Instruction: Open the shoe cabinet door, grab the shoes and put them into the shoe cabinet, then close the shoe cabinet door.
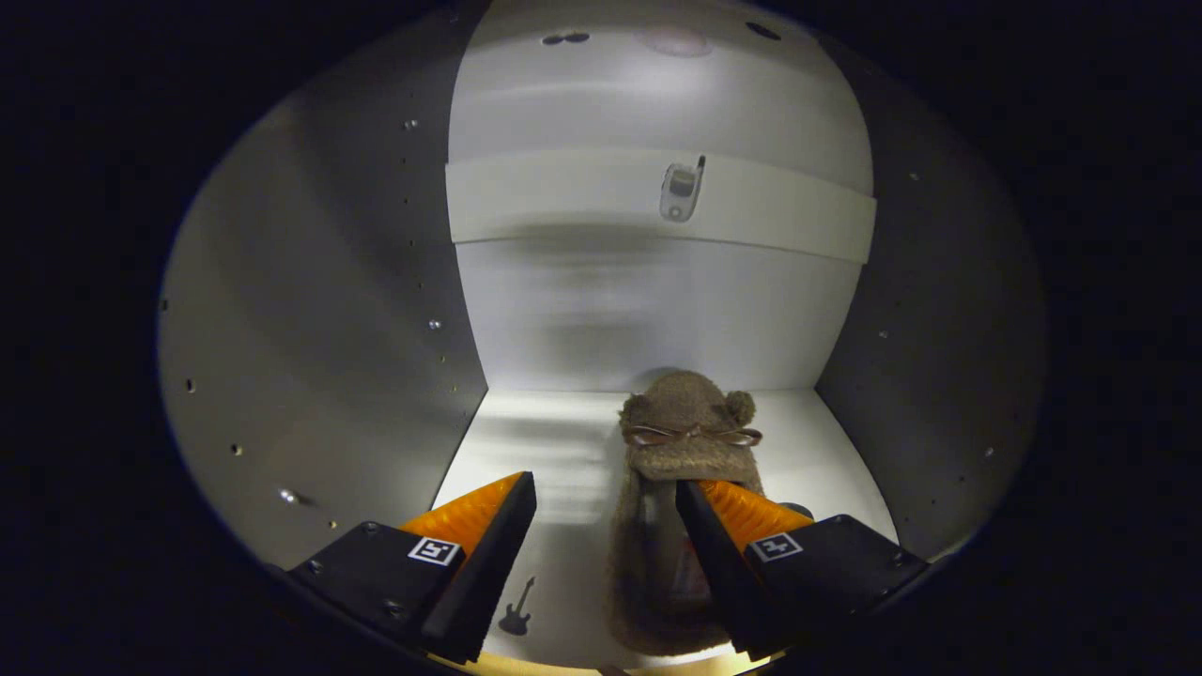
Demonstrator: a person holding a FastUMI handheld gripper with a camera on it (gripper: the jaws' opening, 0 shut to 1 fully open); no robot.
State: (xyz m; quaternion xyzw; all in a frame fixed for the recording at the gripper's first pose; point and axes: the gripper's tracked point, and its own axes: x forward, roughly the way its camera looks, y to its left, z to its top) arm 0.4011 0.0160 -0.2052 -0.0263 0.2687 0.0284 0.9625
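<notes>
I look into the white shoe cabinet (pixel 601 319) from its open front. A brown fuzzy slipper (pixel 688 441) with two small ears and a thin bow lies on the cabinet floor (pixel 535 451), toe toward the back wall. My gripper (pixel 606 493) is open, its orange-and-black fingers spread wide. The right finger (pixel 742 526) sits over the slipper's open heel part, while the left finger (pixel 479 530) stands well clear of it over bare floor. Nothing is pinched between the fingers.
The cabinet's grey side walls (pixel 319 357) with rows of peg holes close in left and right. A white cross rail (pixel 563 202) with a metal fitting (pixel 682 191) runs across the back wall. A small guitar-shaped mark (pixel 517 608) lies on the floor near the left finger.
</notes>
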